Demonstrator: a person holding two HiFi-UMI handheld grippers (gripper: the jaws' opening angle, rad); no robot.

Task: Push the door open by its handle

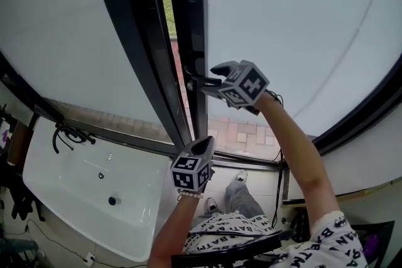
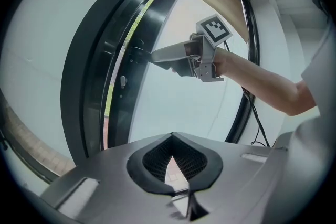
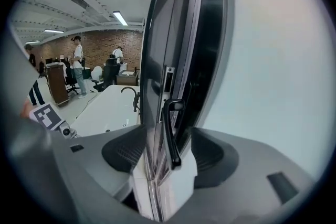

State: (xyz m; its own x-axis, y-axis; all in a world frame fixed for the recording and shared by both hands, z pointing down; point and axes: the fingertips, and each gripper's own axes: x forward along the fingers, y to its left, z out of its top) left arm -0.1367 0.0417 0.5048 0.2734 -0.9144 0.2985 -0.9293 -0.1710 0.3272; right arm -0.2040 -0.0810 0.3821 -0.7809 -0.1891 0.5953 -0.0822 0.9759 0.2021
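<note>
1. I am holding my right gripper (image 1: 211, 80) up at the door's edge with its jaws spread apart, not clamping anything.
2. The black handle (image 3: 169, 134) is standing upright between those jaws, together with the dark edge of the door frame (image 3: 157, 76). One jaw is sitting on each side, and I cannot tell whether either pad is touching the handle.
3. The door (image 1: 295, 34), a frosted glass panel in a dark frame, is running up and to the right of that gripper.
4. A narrow gap (image 1: 166, 6) is showing between this door and the neighbouring panel (image 1: 69, 28). Green grass is showing through it higher up and brick paving lower down.
5. I am keeping my left gripper (image 1: 204, 144) lower down, beneath the right one. Its jaws are closed together at the tips with nothing between them, pointing up toward the door.
6. A white sink (image 1: 75, 179) is lying below and to the left, with a black tap (image 1: 68, 134) at its far edge.
7. In the right gripper view, people (image 3: 77, 63) are standing far back by a brick wall (image 3: 100, 42).
</note>
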